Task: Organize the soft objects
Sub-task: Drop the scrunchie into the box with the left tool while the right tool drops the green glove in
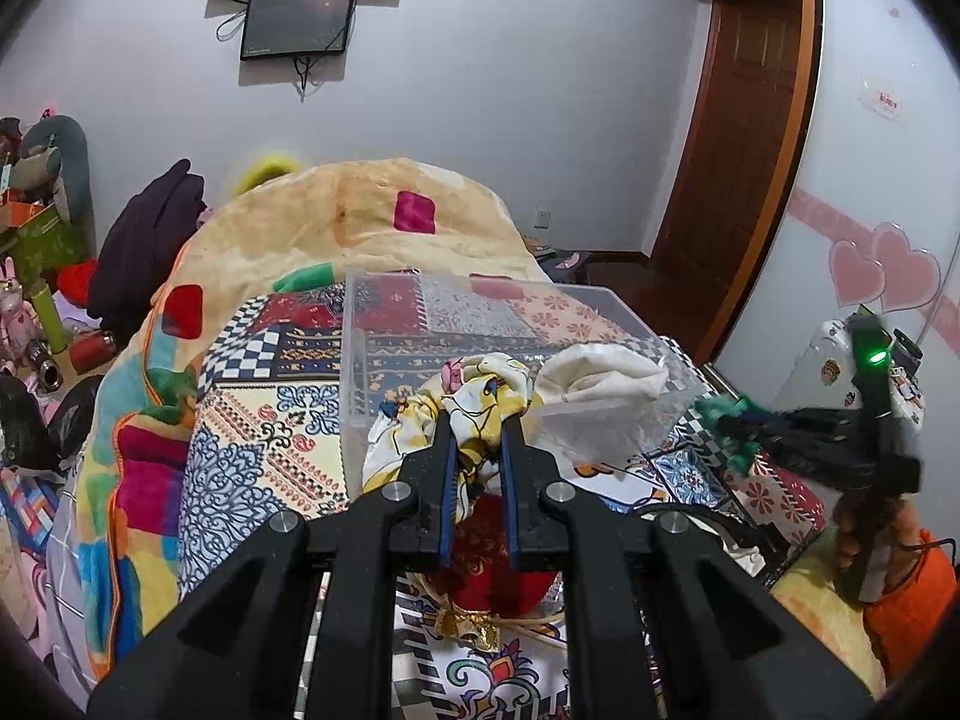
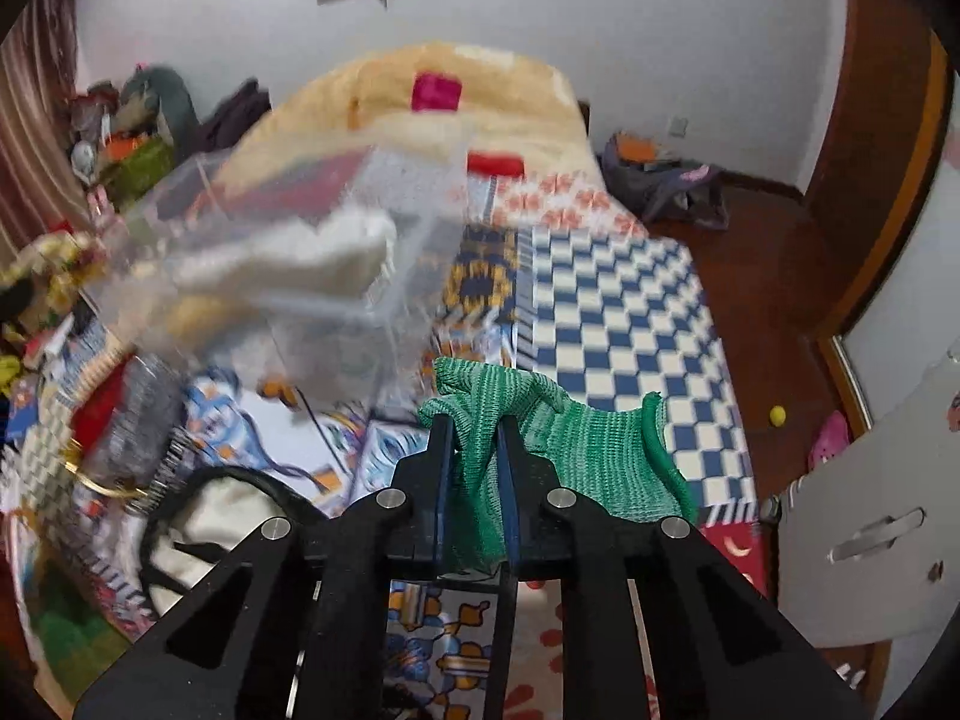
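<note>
My left gripper (image 1: pixel 475 420) is shut on a yellow and white patterned cloth (image 1: pixel 480 393), held just in front of a clear plastic box (image 1: pixel 420 306) on the bed. A white cloth (image 1: pixel 600 375) lies inside the box at its right end. My right gripper (image 2: pixel 475 426) is shut on a green knitted cloth (image 2: pixel 576 438) above the patterned bedspread. In the left wrist view the right gripper (image 1: pixel 744 426) shows at the right, level with the box. The box (image 2: pixel 312 228) and white cloth (image 2: pixel 300 264) look blurred in the right wrist view.
A red pouch with gold trim (image 1: pixel 486 564) lies under my left gripper. A white bag with black straps (image 2: pixel 204 516) lies at lower left. A plush blanket (image 1: pixel 372 216) is heaped behind the box. Clutter stands at the left; a wooden door (image 1: pixel 744 138) is at the right.
</note>
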The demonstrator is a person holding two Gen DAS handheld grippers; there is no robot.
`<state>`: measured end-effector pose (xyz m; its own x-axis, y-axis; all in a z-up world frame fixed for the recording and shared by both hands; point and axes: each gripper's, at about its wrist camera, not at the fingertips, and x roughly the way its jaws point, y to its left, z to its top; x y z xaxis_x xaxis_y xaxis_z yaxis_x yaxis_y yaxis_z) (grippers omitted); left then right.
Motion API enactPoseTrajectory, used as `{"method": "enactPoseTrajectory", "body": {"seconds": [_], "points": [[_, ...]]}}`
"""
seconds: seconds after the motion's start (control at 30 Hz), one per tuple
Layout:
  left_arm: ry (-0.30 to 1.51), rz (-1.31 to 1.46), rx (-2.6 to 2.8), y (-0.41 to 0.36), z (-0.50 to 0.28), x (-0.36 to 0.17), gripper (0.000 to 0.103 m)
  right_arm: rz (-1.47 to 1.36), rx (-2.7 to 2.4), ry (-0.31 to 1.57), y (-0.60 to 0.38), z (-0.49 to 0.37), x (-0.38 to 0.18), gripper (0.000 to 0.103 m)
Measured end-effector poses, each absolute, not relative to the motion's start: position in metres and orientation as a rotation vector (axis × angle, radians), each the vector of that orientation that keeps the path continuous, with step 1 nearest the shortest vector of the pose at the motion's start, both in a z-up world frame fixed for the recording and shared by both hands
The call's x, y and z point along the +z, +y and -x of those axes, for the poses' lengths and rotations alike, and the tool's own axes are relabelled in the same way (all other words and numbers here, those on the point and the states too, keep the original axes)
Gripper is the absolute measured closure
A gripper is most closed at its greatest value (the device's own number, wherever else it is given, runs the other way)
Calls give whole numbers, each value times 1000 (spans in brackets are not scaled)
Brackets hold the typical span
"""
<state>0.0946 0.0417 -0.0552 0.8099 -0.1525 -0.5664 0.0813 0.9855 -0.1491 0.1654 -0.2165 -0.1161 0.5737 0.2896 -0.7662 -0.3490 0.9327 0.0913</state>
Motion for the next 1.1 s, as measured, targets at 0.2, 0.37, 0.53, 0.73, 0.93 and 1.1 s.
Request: {"method": "enactPoseTrajectory", "body": {"seconds": [0.2,0.37,0.53,0.73,0.93,1.1], "points": [[582,115,-121,45,-102,-38,91,50,419,728,-211,-151,-55,91],[566,96,-134,44,-119,-27,91,52,485,644,-190,-158,-23,90],[603,71,-155,39,-145,-33,91,41,551,626,-160,-174,-23,90],[678,77,-180,36,-171,-59,91,47,612,678,-127,-195,-48,90],[753,70,-197,30,-191,-86,91,81,629,761,-113,-206,-71,90],[775,61,-205,24,-196,-94,90,118,624,796,-110,-206,-81,85]]}}
